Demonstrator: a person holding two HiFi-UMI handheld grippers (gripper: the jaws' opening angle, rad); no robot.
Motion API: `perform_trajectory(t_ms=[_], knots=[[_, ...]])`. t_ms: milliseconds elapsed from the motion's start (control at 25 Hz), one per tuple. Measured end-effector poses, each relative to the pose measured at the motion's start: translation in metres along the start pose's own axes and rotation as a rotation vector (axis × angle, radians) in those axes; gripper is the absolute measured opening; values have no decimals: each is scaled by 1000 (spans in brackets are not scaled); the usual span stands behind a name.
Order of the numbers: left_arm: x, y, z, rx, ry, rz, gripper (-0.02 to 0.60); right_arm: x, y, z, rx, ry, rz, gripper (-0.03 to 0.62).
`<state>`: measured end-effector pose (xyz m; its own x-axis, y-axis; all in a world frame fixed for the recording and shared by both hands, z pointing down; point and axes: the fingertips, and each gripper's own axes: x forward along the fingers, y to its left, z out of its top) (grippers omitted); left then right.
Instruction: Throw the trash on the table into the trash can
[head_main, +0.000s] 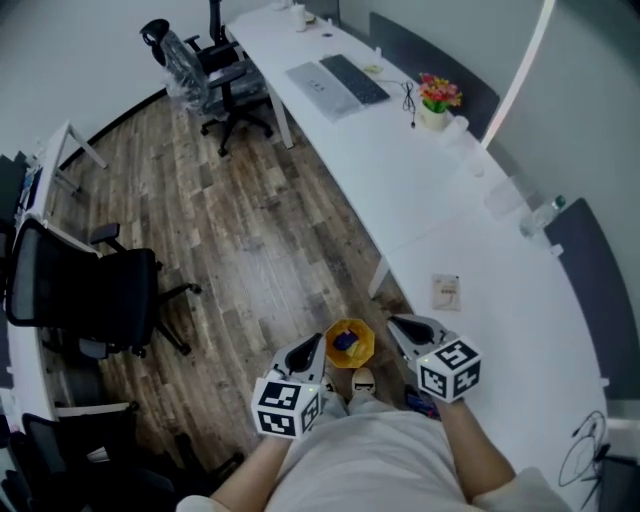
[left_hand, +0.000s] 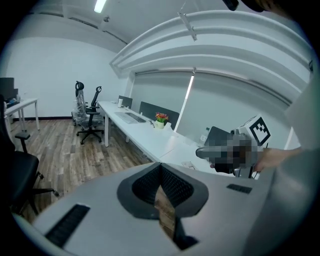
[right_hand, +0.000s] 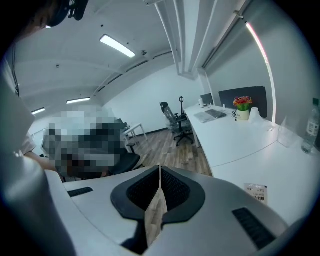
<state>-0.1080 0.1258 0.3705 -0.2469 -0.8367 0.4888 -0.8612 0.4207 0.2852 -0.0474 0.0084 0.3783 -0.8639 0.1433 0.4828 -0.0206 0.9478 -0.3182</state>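
The yellow trash can (head_main: 348, 343), with something blue inside, stands on the floor at lower centre. Flanking it, the left gripper (head_main: 312, 348) and right gripper (head_main: 398, 325) have jaws pressed together, empty. Right of it, a paper slip (head_main: 446, 291) lies on the white table (head_main: 520, 300).

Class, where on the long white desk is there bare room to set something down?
Bare: the desk between the flower pot and the small card, and right of the card. Crowded: the far end around the keyboard, and the back edge by the clear bottle.

Office w/ long desk (head_main: 400, 180), swivel chairs (head_main: 95, 295), keyboard (head_main: 353, 78).
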Motion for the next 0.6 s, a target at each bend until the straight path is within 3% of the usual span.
perform_trajectory(t_ms=[280, 600], knots=[[3, -8, 12, 17, -17, -19, 0, -11, 6, 16, -24, -27, 7, 38], [4, -30, 9, 44, -13, -73, 0, -23, -1, 4, 8, -35, -15, 38]])
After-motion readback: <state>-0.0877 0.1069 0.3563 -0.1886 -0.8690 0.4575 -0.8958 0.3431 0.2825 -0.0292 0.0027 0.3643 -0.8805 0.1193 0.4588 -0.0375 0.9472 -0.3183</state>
